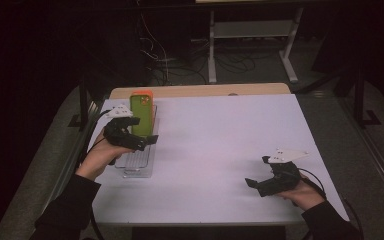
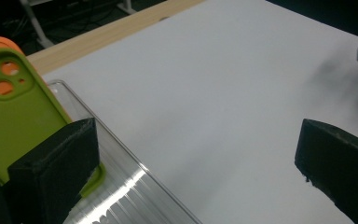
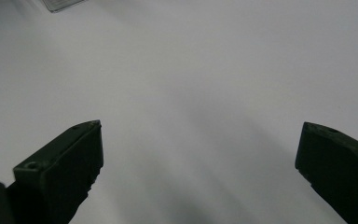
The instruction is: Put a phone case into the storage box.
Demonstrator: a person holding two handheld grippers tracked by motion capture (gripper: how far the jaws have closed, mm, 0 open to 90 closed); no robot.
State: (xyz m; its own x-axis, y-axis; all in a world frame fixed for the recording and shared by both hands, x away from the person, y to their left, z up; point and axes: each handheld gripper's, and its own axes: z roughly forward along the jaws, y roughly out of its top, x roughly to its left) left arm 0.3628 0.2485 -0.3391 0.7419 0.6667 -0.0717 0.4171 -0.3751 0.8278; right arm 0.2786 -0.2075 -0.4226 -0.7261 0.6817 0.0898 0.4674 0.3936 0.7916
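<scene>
A green phone case [image 1: 141,116] stands upright in a clear slotted rack [image 1: 137,162] at the table's left, with an orange case [image 1: 145,93] right behind it. My left gripper [image 1: 144,131] hovers beside the rack, open, with nothing between its fingers. In the left gripper view the green case [image 2: 14,107] sits behind the left jaw, the orange case [image 2: 0,44] peeks over its top, and the rack [image 2: 121,186] runs below. My right gripper [image 1: 257,171] rests low at the table's right, open and empty over bare white surface [image 3: 200,163].
The white table top [image 1: 220,140] spreads between the two hands, with a wooden strip [image 1: 200,90] along its far edge. Beyond it stand a white metal frame [image 1: 250,30] and loose cables on the dark floor.
</scene>
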